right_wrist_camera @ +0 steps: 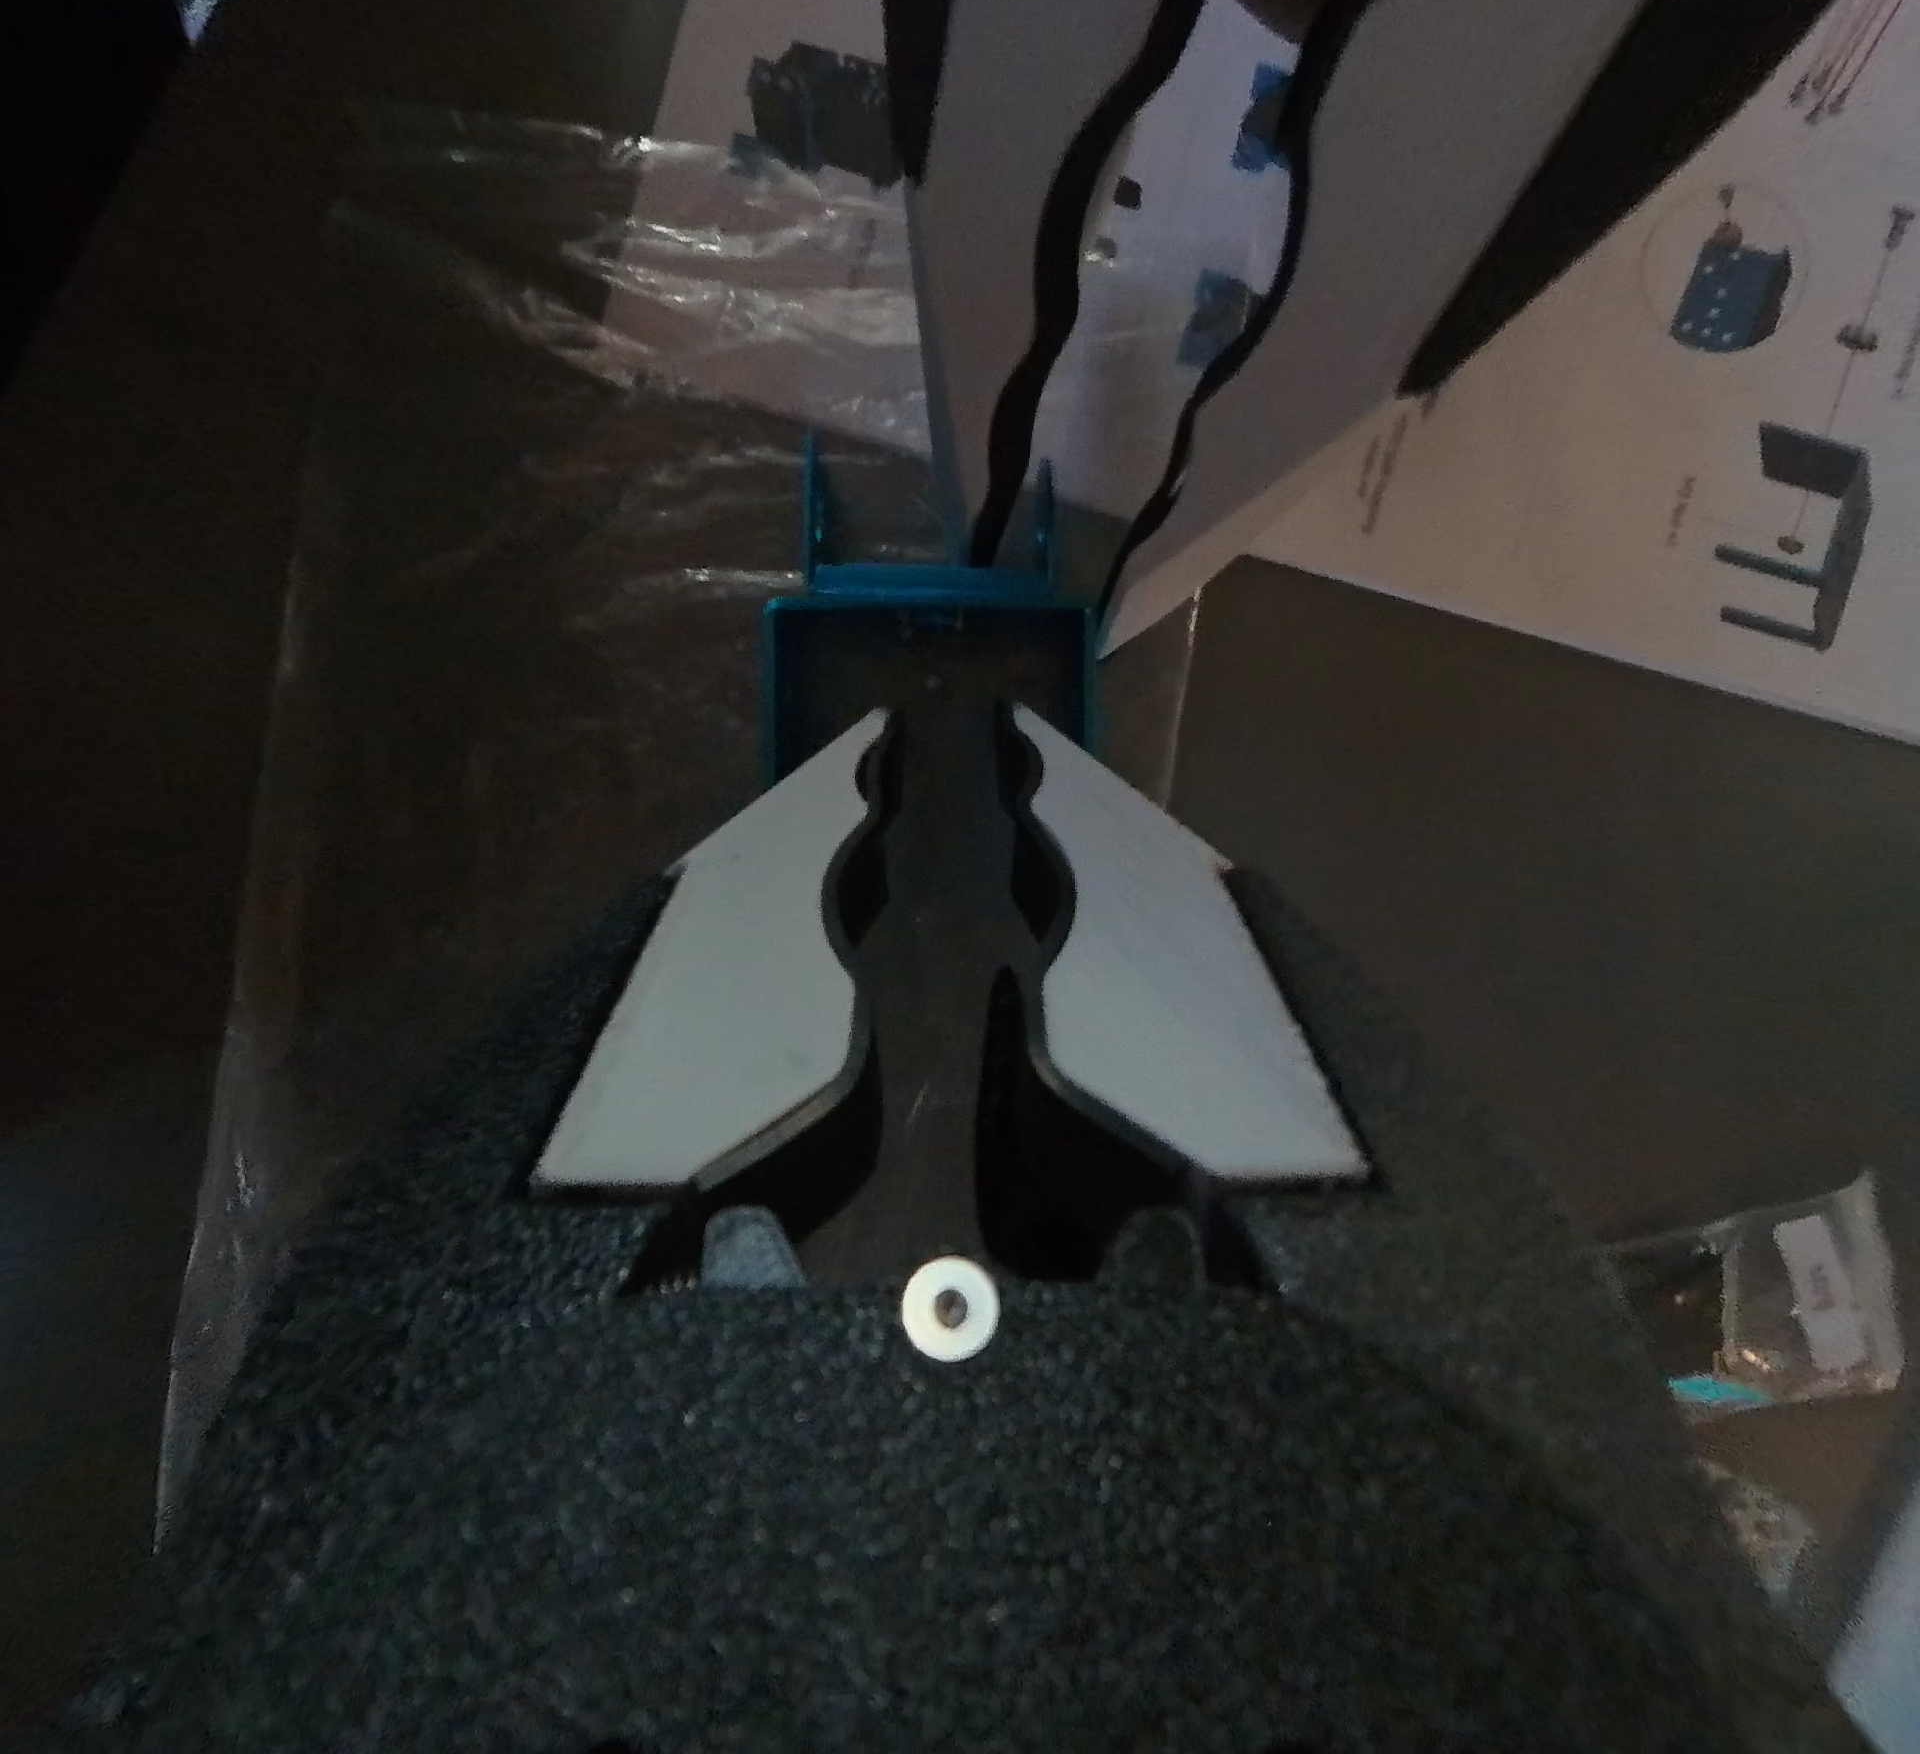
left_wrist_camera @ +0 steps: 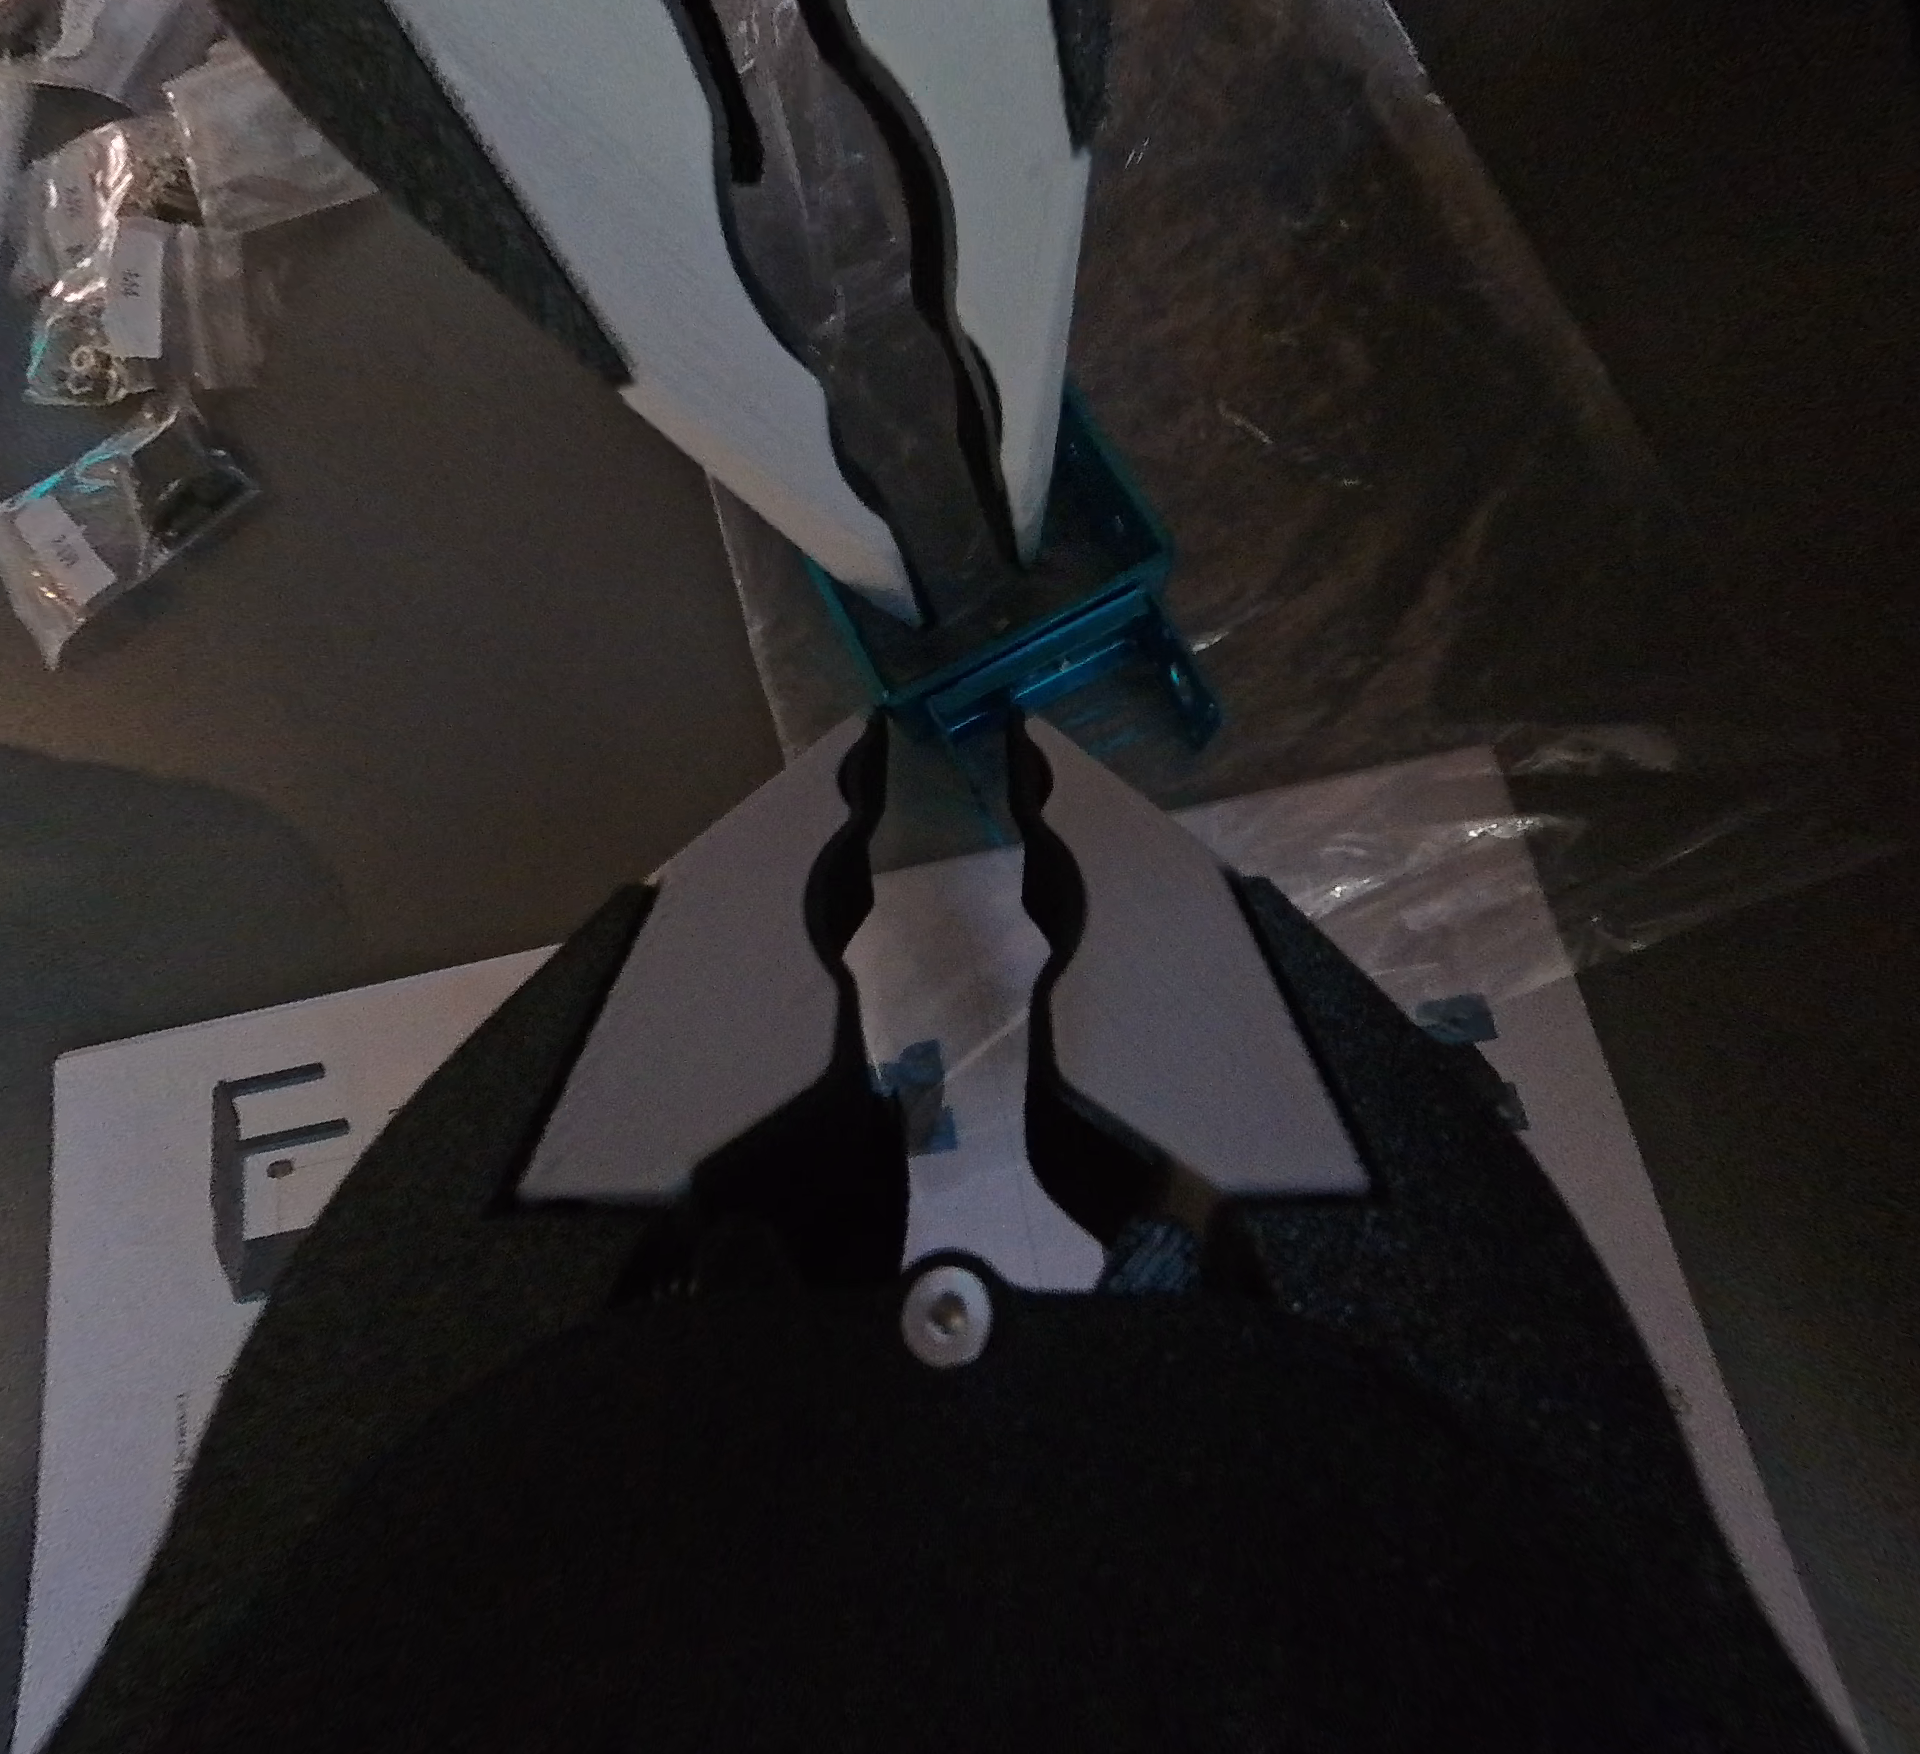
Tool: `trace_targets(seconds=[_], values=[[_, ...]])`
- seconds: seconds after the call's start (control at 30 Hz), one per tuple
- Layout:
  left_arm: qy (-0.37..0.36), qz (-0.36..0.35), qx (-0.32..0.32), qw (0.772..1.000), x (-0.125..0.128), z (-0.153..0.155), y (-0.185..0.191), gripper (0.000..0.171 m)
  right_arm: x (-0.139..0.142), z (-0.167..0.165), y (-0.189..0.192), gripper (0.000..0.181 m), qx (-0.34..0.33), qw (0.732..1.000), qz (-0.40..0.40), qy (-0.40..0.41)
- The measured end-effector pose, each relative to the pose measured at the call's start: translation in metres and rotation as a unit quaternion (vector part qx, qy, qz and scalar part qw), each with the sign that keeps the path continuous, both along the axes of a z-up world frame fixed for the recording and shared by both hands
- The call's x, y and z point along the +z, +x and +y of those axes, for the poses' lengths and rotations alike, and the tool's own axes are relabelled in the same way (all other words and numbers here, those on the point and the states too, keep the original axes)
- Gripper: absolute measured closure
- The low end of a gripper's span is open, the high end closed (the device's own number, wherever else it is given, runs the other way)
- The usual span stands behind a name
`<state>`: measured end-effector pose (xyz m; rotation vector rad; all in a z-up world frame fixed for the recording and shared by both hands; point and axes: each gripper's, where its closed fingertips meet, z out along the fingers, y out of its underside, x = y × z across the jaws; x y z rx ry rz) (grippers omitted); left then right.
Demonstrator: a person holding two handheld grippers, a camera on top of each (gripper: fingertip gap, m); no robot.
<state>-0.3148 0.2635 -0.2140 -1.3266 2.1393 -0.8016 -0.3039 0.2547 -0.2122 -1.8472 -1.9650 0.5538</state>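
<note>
A small blue metal bracket (left_wrist_camera: 1049, 681) butts against the end of a longer blue U-shaped channel (left_wrist_camera: 1117, 509) above a dark table. My left gripper (left_wrist_camera: 954, 738) is narrowly closed with one flange of the small bracket between its fingertips. In the right wrist view it comes in from the top (right_wrist_camera: 1039, 598), astride that bracket's (right_wrist_camera: 914, 577) right flange. My right gripper (right_wrist_camera: 954, 717) has its fingertips inside the channel (right_wrist_camera: 774, 686), with a narrow gap between them. What lies in that gap is dark and unclear. It enters the left wrist view from above (left_wrist_camera: 971, 582).
A white instruction sheet (left_wrist_camera: 156, 1289) with pictures of parts lies under the left gripper and also shows in the right wrist view (right_wrist_camera: 1558, 354). Clear bags of small parts (left_wrist_camera: 94, 250) lie to one side. Crumpled clear plastic wrap (left_wrist_camera: 1455, 852) lies beside the sheet. The tips of both grippers are at nearly the same place.
</note>
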Motion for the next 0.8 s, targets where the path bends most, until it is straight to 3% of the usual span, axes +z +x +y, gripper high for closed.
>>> trace_targets(seconds=[0.8], values=[[-0.007, -0.002, -0.001, 1.0, -0.0003, -0.0023, 0.0007, 0.149, -0.0051, -0.0061, -0.0083, 0.177, 0.035, 0.999, 0.028, -0.011]])
